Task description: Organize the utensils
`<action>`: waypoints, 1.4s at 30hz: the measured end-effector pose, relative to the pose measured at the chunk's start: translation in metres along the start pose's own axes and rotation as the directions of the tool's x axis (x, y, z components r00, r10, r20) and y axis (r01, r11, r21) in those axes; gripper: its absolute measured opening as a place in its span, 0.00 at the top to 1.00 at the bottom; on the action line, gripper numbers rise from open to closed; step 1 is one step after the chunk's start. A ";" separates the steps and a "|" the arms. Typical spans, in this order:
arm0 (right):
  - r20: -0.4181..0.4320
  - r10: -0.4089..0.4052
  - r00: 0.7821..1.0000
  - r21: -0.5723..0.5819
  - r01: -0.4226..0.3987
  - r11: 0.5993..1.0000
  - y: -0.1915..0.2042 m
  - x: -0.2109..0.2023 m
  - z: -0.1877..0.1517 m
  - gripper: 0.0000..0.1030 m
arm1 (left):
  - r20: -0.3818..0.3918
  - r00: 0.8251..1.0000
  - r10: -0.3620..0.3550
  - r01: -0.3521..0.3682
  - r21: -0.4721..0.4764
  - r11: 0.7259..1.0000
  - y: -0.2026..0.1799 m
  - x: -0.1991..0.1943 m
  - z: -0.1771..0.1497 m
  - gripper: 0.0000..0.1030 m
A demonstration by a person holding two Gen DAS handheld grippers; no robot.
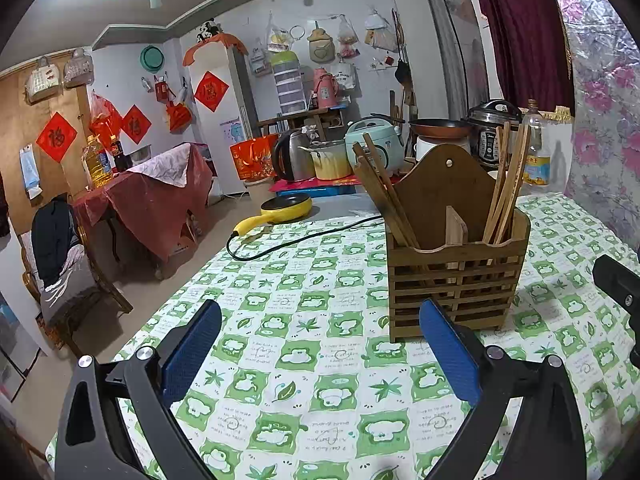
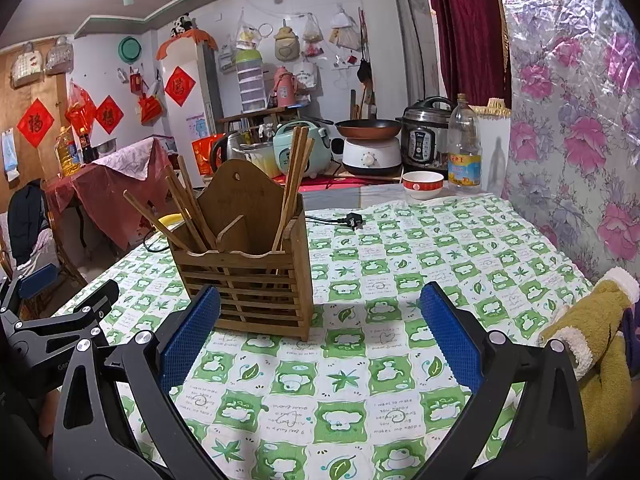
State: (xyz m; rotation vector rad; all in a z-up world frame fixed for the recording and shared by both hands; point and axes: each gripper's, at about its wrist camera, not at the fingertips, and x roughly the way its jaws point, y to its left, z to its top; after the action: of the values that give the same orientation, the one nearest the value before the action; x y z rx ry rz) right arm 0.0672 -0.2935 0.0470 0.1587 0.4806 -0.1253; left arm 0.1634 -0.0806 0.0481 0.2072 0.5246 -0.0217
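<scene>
A brown slatted wooden utensil holder (image 1: 456, 276) stands upright on the green-and-white checked tablecloth (image 1: 304, 352). Wooden chopsticks lean in its left compartment (image 1: 380, 192) and its right compartment (image 1: 508, 184). My left gripper (image 1: 320, 340) is open and empty, low over the cloth, just in front and left of the holder. In the right wrist view the holder (image 2: 248, 280) stands ahead and to the left, with chopsticks (image 2: 296, 176) in it. My right gripper (image 2: 320, 332) is open and empty, in front and right of the holder. The left gripper's black frame (image 2: 52, 332) shows at the left.
A yellow electric pan (image 1: 284, 208) with a black cord (image 1: 296, 240) lies at the table's far left; its plug (image 2: 352, 220) rests behind the holder. A red-and-white bowl (image 2: 422, 184) and a plastic bottle (image 2: 464, 148) stand at the far edge. A tan fleecy garment (image 2: 588, 344) lies at right.
</scene>
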 end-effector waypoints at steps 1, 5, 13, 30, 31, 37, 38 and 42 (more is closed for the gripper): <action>0.000 -0.001 1.000 -0.001 0.001 1.000 0.000 0.000 0.000 0.06 | 0.001 1.000 0.001 -0.001 0.001 1.000 0.000 0.000 0.000 0.06; 0.000 -0.001 1.000 0.001 0.001 1.000 0.000 0.000 0.000 0.06 | -0.001 1.000 0.000 0.000 0.000 1.000 0.000 0.000 0.000 0.06; -0.001 0.000 1.000 0.001 0.000 1.000 0.000 0.000 0.000 0.06 | -0.007 1.000 0.001 -0.001 -0.005 1.000 0.002 0.002 0.001 0.06; -0.001 -0.001 1.000 0.001 0.001 1.000 0.000 0.000 0.000 0.06 | -0.006 1.000 0.002 -0.002 -0.003 1.000 0.002 0.002 0.001 0.05; -0.001 -0.001 1.000 0.001 0.001 1.000 0.000 0.000 0.000 0.06 | -0.006 1.000 0.002 -0.002 -0.004 1.000 0.002 0.002 0.001 0.05; -0.002 -0.001 1.000 0.001 0.001 1.000 0.000 0.000 0.000 0.06 | -0.007 1.000 0.000 -0.001 -0.003 1.000 0.002 0.002 0.001 0.06; -0.002 -0.001 1.000 0.001 0.001 1.000 0.000 0.000 0.000 0.06 | -0.007 1.000 0.002 -0.002 -0.003 1.000 0.002 0.002 0.001 0.06; -0.002 -0.001 1.000 0.002 0.001 1.000 -0.001 0.000 0.000 0.06 | -0.006 1.000 0.004 -0.004 -0.004 1.000 0.002 0.002 0.001 0.05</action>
State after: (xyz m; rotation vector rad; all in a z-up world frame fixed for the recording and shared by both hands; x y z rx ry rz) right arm 0.0675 -0.2942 0.0472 0.1607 0.4829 -0.1267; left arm 0.1659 -0.0790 0.0485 0.2045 0.5300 -0.0163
